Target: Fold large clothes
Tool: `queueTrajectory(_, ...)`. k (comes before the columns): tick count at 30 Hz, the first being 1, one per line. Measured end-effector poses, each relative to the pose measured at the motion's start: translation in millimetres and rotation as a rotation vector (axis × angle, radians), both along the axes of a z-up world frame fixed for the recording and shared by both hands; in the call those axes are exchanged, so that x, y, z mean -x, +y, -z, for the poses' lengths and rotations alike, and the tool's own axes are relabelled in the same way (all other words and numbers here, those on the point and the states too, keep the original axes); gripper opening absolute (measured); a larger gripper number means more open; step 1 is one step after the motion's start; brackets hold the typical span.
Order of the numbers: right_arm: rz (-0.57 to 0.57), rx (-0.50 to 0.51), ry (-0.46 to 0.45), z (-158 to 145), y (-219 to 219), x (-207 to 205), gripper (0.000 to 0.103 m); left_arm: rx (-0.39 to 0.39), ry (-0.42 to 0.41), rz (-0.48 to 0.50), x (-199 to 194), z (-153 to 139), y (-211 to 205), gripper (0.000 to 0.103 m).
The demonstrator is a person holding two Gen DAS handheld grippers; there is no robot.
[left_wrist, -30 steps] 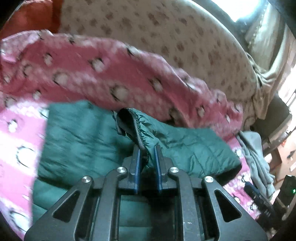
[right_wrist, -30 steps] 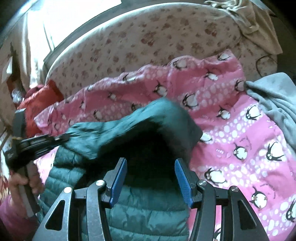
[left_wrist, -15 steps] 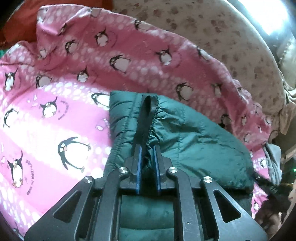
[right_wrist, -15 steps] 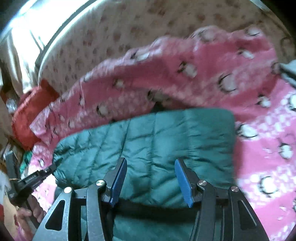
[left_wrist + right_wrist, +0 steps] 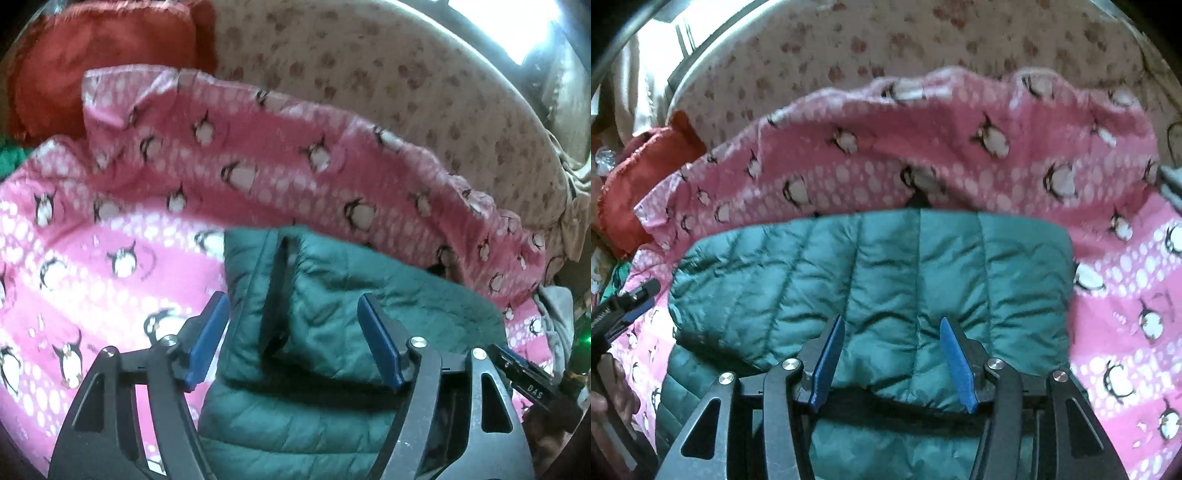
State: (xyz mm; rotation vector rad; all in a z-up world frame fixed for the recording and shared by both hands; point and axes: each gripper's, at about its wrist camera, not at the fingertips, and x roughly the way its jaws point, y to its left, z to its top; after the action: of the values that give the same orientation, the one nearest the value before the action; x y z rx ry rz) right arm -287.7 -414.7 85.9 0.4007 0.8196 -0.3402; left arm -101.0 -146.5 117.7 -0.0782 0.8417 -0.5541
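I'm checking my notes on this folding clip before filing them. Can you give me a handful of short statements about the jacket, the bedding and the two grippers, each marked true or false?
1. The green quilted jacket lies on a pink penguin-print blanket. True.
2. The left gripper is clamped tight on the jacket's edge. False: its jaws are opening, and the pads stand clear of the fabric between them.
3. A red cushion sits beyond the blanket's far corner. True.
4. The jacket is spread out flat in a single layer. False: one part is folded over another.
5. The right gripper holds a grey garment. False: its jaws are apart over the green jacket.
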Motion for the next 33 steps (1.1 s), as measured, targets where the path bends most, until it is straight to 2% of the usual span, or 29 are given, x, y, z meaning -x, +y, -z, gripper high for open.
queueTrajectory(4,-0.021,-0.008,-0.016,-6,11,-18,0.052,-0.065,0.004,0.027,-4,9,-26,0.072)
queueTrajectory(9,-0.057,-0.005,0.005,5,29,-57,0.052,-0.200,0.054,0.021,-23,47,-49,0.072)
queueTrajectory(14,-0.042,0.025,0.053,29,31,-82,0.053,-0.210,0.037,0.021,-28,64,-50,0.073)
queueTrajectory(18,-0.025,-0.019,0.047,44,22,-89,0.053,-0.235,0.018,0.034,-28,69,-53,0.077)
queueTrajectory(22,-0.032,0.009,0.051,27,26,-83,0.053,-0.213,0.039,0.032,-32,71,-51,0.077)
queueTrajectory(28,-0.064,0.110,-0.043,-4,50,-60,0.053,-0.208,0.039,0.030,-32,72,-50,0.078)
queueTrajectory(30,-0.084,0.112,-0.042,-4,57,-59,0.053,-0.205,0.038,0.030,-32,72,-50,0.079)
queueTrajectory(33,-0.099,0.105,0.023,15,63,-68,0.053,-0.206,0.039,0.033,-33,72,-51,0.080)
